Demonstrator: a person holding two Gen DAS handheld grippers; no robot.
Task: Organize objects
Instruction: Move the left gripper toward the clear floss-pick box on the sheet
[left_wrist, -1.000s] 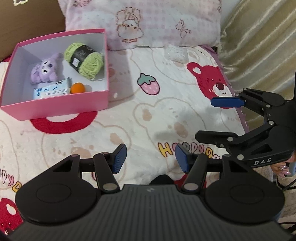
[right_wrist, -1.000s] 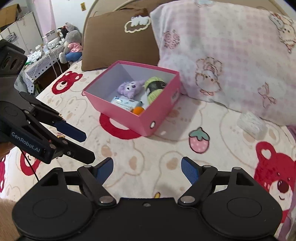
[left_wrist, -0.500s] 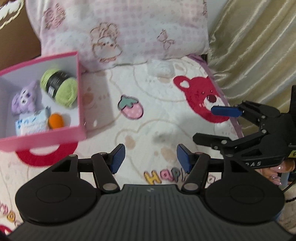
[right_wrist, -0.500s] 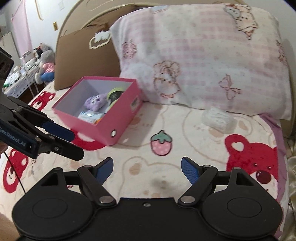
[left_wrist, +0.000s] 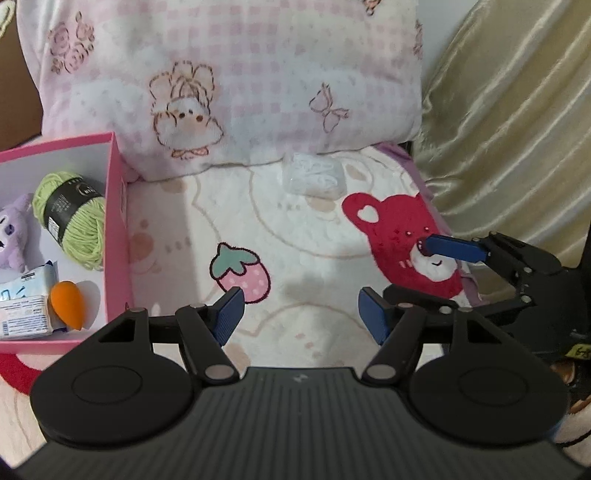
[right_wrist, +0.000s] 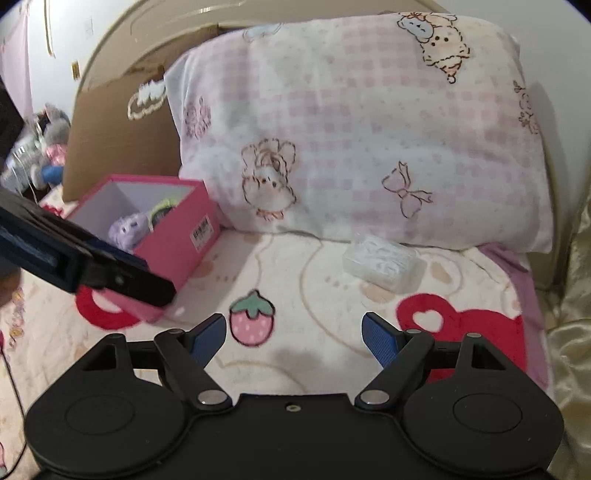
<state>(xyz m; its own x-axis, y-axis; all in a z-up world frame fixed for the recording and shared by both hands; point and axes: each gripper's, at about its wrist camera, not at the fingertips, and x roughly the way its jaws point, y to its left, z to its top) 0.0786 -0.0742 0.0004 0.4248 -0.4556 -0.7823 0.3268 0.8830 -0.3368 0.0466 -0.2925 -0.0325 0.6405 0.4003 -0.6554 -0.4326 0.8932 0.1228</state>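
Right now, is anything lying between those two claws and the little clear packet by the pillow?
Nothing visible does. The clear packet lies alone on the blanket at the pillow's foot; bare blanket lies ahead of the open right gripper and left gripper.

home bedroom: pillow (right_wrist: 362, 147), cartoon blanket (right_wrist: 314, 280), headboard (right_wrist: 122, 48)

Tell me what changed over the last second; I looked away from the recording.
Both views swung from the pink box toward the clear packet by the pillow, which now looks nearer. The left gripper has just been opening, nothing between its jaws. The right gripper stayed open and empty. The yarn, plush and other box contents lie unchanged.
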